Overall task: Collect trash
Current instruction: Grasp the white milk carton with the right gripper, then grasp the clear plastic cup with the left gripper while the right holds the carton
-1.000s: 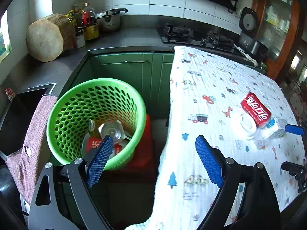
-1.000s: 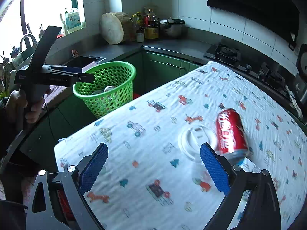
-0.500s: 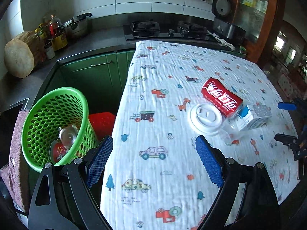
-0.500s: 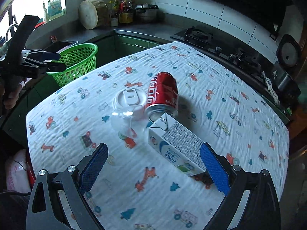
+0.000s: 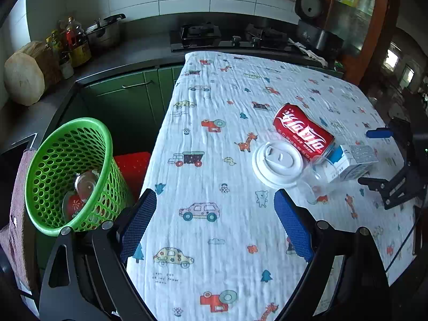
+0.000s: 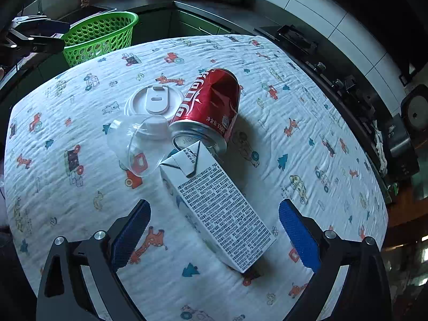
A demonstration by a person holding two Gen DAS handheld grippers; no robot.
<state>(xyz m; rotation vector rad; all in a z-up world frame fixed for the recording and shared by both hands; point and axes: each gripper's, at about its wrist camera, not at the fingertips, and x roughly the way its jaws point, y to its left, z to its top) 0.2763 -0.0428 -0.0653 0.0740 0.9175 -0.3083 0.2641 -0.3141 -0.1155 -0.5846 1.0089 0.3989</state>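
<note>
A dented red cola can (image 6: pixel 207 105) lies on the printed tablecloth (image 6: pixel 67 139), beside a white cup lid (image 6: pixel 153 101), a clear plastic cup (image 6: pixel 136 147) on its side and a white milk carton (image 6: pixel 219 208). The carton lies between the open jaws of my right gripper (image 6: pixel 214 230), which does not touch it. My left gripper (image 5: pixel 214 224) is open and empty over the table's near left part; the can (image 5: pixel 303 132), lid (image 5: pixel 278 163) and carton (image 5: pixel 350 163) lie ahead to its right. A green trash basket (image 5: pixel 69 171) holding cans stands left of the table.
A dark kitchen counter (image 5: pixel 112 56) with a wooden block (image 5: pixel 24 77), bottles and a pot (image 5: pixel 105 32) runs behind. A gas hob (image 5: pixel 227 36) and a rice cooker (image 5: pixel 313 26) stand at the back. A red stool (image 5: pixel 131 165) is beside the basket.
My left gripper swung right from above the basket to over the table. My right gripper moved forward over the trash pile, so the carton now lies between its jaws.
</note>
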